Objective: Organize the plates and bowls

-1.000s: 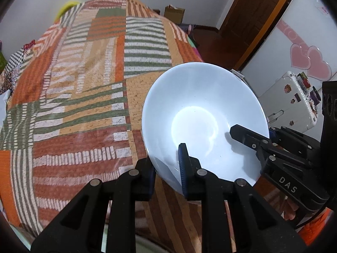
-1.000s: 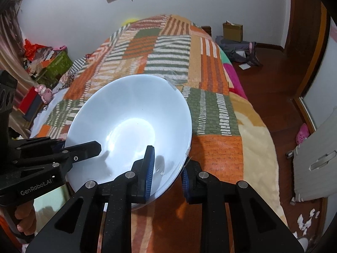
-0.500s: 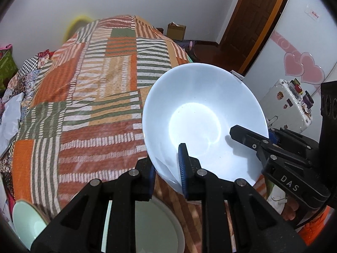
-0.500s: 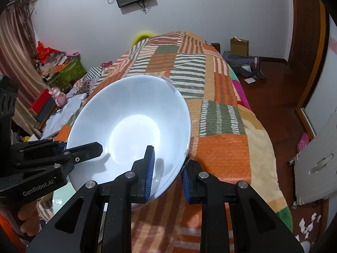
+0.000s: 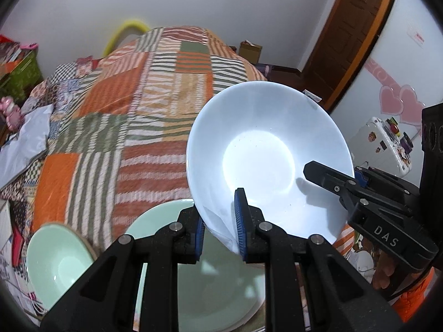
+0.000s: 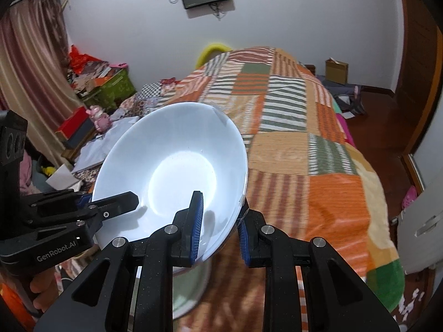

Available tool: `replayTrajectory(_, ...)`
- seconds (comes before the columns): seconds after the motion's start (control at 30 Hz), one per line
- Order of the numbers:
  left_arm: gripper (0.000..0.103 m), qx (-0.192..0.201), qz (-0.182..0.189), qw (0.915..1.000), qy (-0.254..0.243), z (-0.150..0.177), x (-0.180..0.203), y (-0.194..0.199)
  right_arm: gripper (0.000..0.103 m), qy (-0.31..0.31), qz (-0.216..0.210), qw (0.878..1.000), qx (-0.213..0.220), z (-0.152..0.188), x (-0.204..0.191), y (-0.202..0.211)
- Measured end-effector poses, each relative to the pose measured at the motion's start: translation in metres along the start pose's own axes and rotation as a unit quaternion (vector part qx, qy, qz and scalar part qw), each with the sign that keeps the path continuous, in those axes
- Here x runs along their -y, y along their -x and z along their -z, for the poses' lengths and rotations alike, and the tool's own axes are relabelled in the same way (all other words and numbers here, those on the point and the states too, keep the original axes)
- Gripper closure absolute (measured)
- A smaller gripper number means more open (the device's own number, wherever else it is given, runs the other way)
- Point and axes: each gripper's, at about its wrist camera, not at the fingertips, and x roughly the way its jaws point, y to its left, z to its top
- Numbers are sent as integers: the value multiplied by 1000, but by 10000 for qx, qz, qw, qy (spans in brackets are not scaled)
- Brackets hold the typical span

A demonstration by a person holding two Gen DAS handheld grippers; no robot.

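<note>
A large white bowl (image 5: 263, 152) (image 6: 180, 166) hangs tilted in the air above the near end of the bed, held by both grippers. My left gripper (image 5: 218, 229) is shut on its near rim, one blue pad inside and one outside. My right gripper (image 6: 218, 229) is shut on the rim at the opposite side. Each gripper shows in the other's view, the right gripper (image 5: 349, 175) at the right and the left gripper (image 6: 94, 202) at the left. Under the bowl lies a pale green plate (image 5: 221, 282) (image 6: 191, 290). A pale green bowl (image 5: 55, 257) sits to its left.
A patchwork quilt (image 5: 138, 96) (image 6: 304, 152) covers the bed ahead. A white suitcase (image 5: 384, 144) and a wooden door (image 5: 346, 27) stand at the right. Boxes and clutter (image 6: 97, 83) fill the floor at the left. A cardboard box (image 6: 336, 70) stands by the far wall.
Both grippers have lifted the white bowl and drawn it back toward the near end of the bed. The pale green plate and pale green bowl have come into view beneath.
</note>
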Motion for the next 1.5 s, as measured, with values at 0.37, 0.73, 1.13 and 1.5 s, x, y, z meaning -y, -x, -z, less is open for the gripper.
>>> replayTrajectory(0.37, 84, 180, -347, 9982, 457, 33, -63, 43, 82, 405, -451, 9981, -122, 6, -64, -19)
replayTrajectory(0.73, 84, 360, -759, 9925, 886, 66, -123, 85, 82, 793, -891, 9923, -330, 15, -131, -40)
replayTrajectory(1.13, 84, 249, -1050, 9853, 1327, 102, -174, 101, 82, 1030, -1239, 9844, -712, 30, -179, -69)
replayTrajectory(1.5, 84, -28, -1039, 9809, 1645, 127, -206, 85, 82, 1092, -1261, 9792, -1152, 45, -195, -95)
